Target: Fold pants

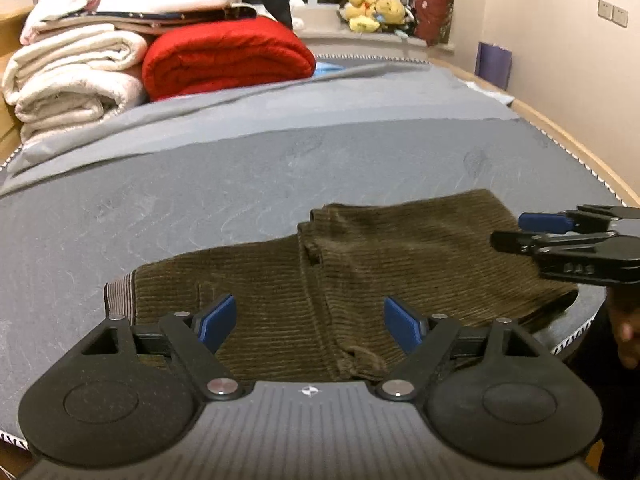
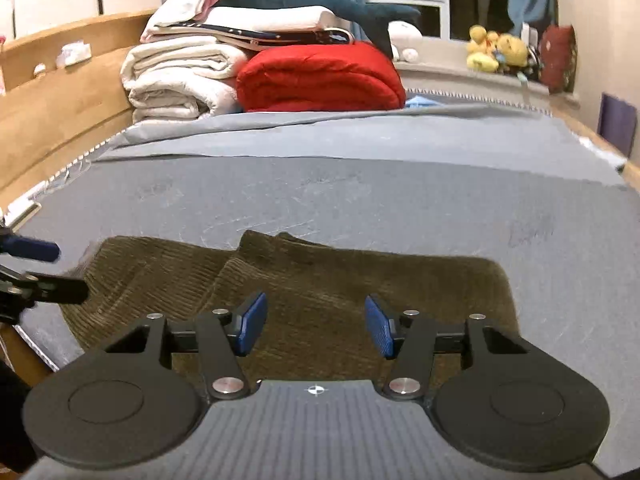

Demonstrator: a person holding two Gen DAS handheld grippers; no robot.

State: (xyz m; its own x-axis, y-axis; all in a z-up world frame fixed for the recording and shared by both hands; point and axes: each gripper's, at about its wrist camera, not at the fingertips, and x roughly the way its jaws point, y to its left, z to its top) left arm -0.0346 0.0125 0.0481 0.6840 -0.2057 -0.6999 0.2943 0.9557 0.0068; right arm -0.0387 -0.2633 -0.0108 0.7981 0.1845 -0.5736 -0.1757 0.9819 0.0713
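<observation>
The left tongs (image 1: 310,322) and right tongs (image 2: 316,324) hang released, nothing between their blue pads, just above the pants (image 1: 360,264). These olive corduroy pants lie folded near the bed's (image 1: 240,168) front edge; broad grey sheet stays bare beyond, up to stacked blankets (image 1: 224,60).

The pants (image 1: 360,264) near edge hides behind the left hand-held gripper (image 1: 310,322).

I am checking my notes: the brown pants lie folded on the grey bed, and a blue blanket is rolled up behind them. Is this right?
Not quite: the rolled blanket is red, not blue, as the right wrist view shows. The brown pants do lie folded on the grey bed.
</observation>
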